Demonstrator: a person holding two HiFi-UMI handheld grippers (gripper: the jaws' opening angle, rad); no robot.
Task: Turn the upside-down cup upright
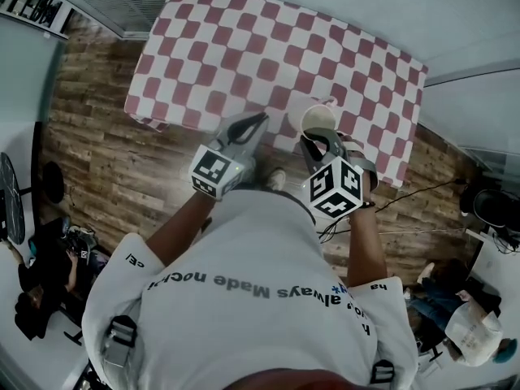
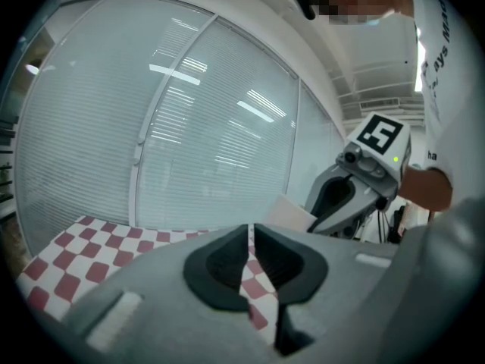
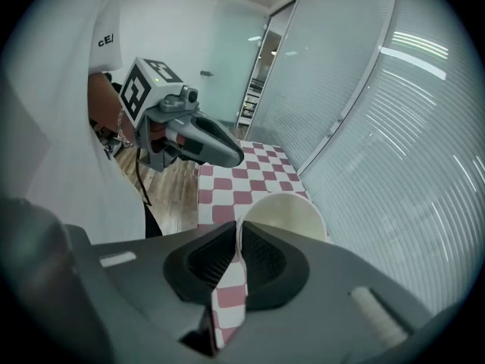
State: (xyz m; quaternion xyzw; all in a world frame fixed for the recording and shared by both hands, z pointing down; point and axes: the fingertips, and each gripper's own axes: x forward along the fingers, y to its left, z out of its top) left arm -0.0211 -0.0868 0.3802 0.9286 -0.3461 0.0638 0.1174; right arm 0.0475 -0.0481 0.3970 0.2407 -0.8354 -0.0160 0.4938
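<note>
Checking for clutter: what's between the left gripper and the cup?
Nothing: in the head view only bare checkered tablecloth shows between the left gripper and the cup.

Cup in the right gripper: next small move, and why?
Probably ease the right gripper straight down until the cup rests base-down on the checkered table, before opening. Its jaws pinch the cup's rim, the mouth faces up in the head view, and the cup is by the table's near edge. The left gripper is shut, empty and apart from it.

"always made" on the white shirt (image 1: 244, 331)
</note>
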